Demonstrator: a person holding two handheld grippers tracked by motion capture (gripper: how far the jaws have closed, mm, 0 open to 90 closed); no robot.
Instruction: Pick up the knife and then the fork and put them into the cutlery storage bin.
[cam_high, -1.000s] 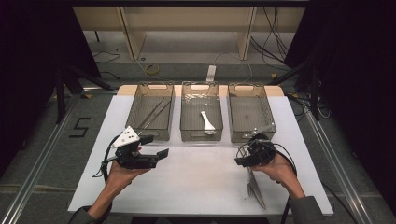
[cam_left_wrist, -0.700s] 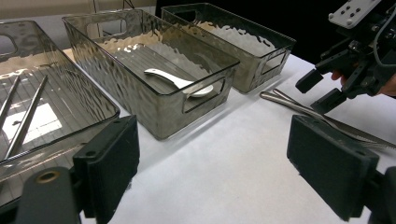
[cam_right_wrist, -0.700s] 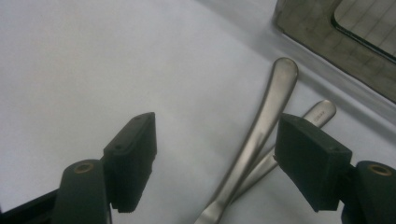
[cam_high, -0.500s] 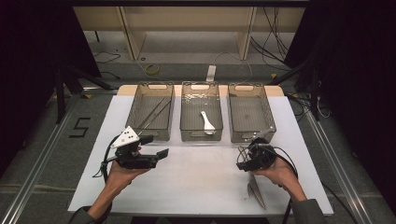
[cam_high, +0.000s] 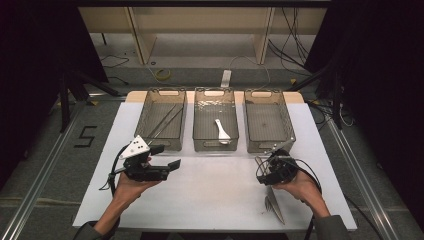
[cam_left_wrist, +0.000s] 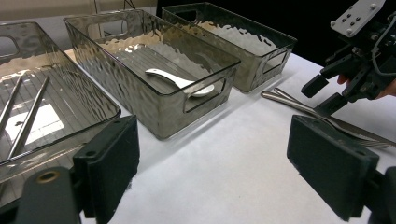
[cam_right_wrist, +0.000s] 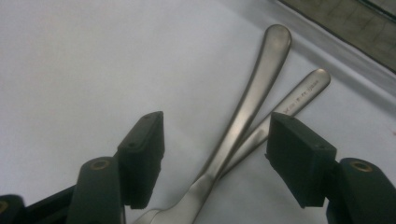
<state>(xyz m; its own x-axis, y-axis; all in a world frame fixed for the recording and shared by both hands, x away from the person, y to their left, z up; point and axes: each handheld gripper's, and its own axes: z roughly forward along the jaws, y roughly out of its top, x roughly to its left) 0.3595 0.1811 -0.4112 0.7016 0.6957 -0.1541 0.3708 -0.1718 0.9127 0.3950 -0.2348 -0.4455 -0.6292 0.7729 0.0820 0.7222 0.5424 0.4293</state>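
Observation:
A steel fork (cam_right_wrist: 254, 93) and a second steel handle, seemingly a knife (cam_right_wrist: 299, 98), lie crossed on the white table near its front right (cam_high: 272, 205). My right gripper (cam_right_wrist: 217, 144) points down over their handles. Both handles sit between its open jaws, which have just been closing, and the pads stand clear of the metal. The left gripper view shows the right gripper (cam_left_wrist: 322, 94) by the cutlery (cam_left_wrist: 299, 105). My left gripper (cam_high: 166, 156) hovers open and empty over the table's left side (cam_left_wrist: 219, 163).
Three clear grey bins stand in a row at the back. The left bin (cam_high: 142, 120) holds two metal chopsticks (cam_high: 165, 120), the middle bin (cam_high: 215, 145) a white spoon (cam_high: 221, 131), and the right bin (cam_high: 270, 120) nothing. White paper (cam_high: 210, 190) covers the table.
The right gripper has edged slightly down toward the cutlery handles. The left gripper has kept still.

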